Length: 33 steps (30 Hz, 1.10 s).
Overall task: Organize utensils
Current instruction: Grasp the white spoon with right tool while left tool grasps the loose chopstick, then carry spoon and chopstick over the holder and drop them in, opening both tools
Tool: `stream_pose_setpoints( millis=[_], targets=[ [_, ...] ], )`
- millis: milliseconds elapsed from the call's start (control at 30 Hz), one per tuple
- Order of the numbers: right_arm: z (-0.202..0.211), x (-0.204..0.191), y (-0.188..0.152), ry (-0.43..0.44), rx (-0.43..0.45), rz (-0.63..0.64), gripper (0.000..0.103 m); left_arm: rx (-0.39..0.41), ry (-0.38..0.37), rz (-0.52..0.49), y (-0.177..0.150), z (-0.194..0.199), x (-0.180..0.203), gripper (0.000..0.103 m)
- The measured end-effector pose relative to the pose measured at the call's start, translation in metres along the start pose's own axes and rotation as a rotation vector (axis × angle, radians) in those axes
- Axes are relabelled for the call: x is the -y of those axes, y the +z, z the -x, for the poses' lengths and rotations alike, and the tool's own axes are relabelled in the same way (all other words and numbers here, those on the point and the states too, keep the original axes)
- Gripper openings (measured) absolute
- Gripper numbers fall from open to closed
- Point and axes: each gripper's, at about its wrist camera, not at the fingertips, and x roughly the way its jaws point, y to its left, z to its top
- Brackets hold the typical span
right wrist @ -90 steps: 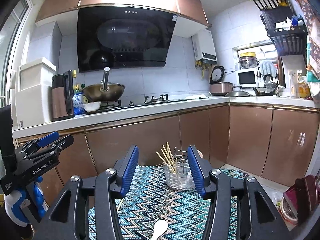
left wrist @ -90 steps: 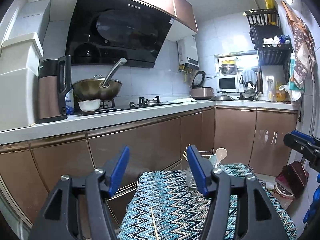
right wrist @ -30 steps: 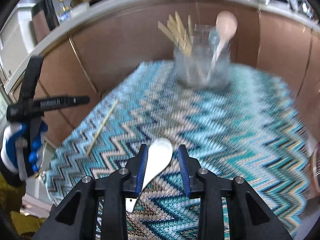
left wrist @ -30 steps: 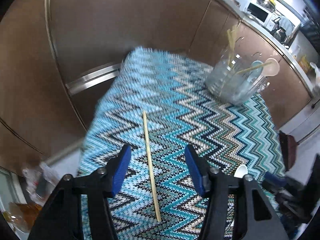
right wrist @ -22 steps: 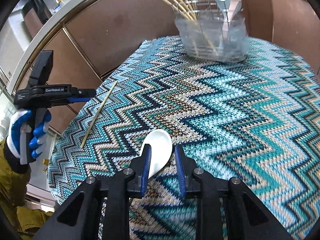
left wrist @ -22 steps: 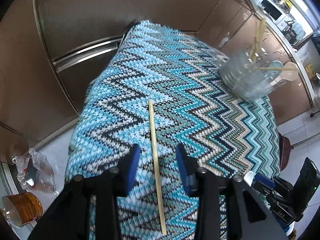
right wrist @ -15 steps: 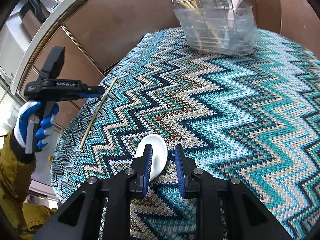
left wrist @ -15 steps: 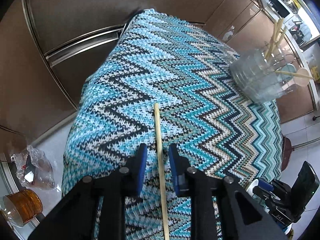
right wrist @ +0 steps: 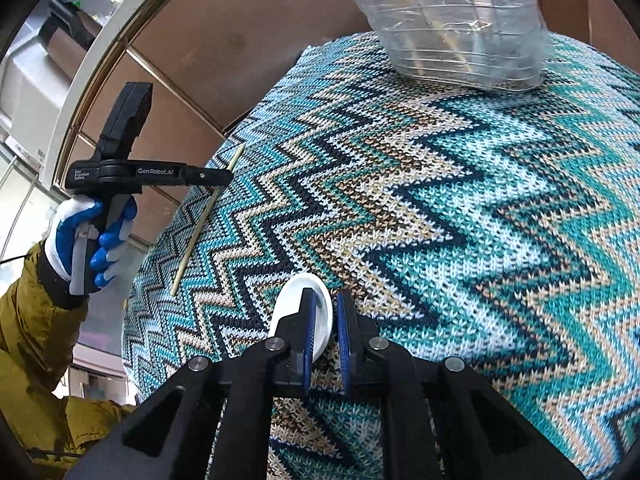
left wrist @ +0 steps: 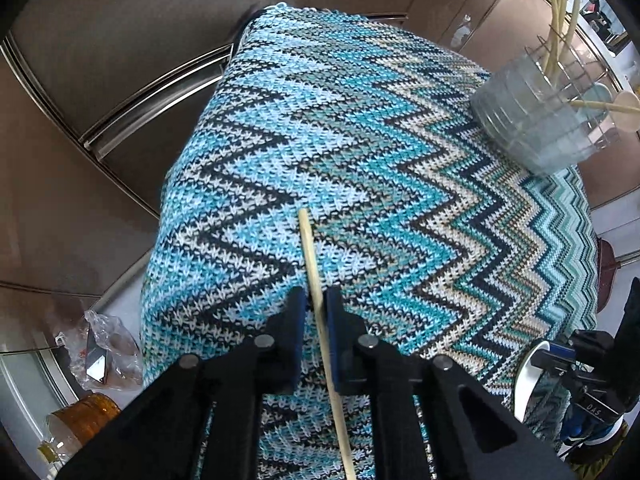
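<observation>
A bamboo chopstick point(left wrist: 310, 252) lies on the zigzag knit cloth point(left wrist: 400, 200). My left gripper point(left wrist: 316, 300) points steeply down over it, its jaws closing, and the blue pads press the stick's middle. In the right wrist view that chopstick point(right wrist: 200, 224) lies near the cloth's left edge under the left gripper point(right wrist: 224, 178). A white spoon point(right wrist: 296, 300) sits at the near edge. My right gripper point(right wrist: 324, 304) has its jaws closing on the bowl's rim. From the left wrist the spoon point(left wrist: 526, 380) stands on edge in the right gripper point(left wrist: 560, 356). The clear utensil holder point(right wrist: 460, 40) stands at the far side.
The holder point(left wrist: 536, 128) has several chopsticks and two spoons in it. Brown cabinet doors point(left wrist: 120, 60) close in the far and left sides of the small table. A plastic bag point(left wrist: 104, 356) and an amber jar point(left wrist: 84, 420) lie on the floor. A blue-gloved hand point(right wrist: 88, 240) holds the left gripper.
Both grippers tipped down from the kitchen view onto the table and sank. The left jaws narrowed around the chopstick, the right jaws around the white spoon's bowl.
</observation>
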Motion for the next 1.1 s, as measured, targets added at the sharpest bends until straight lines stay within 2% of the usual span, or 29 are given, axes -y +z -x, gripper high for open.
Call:
stream_pose_setpoints(
  millis=[133, 267, 633, 1100],
  targets=[
    [0.000, -0.007, 0.000, -0.021, -0.011, 0.031, 0.006, 0.020, -0.003, 0.002, -0.002, 0.001, 0.000, 0.005],
    [0.013, -0.020, -0.006, -0.065, 0.017, 0.062, 0.006, 0.071, -0.029, 0.008, -0.011, 0.012, -0.001, 0.005],
    [0.064, -0.069, -0.029, -0.201, 0.145, 0.153, 0.006, 0.271, -0.118, -0.012, -0.049, 0.081, 0.006, 0.005],
    [0.117, -0.125, -0.064, -0.301, 0.306, 0.168, 0.005, 0.468, -0.229, -0.034, -0.105, 0.159, 0.015, 0.005]
  ],
)
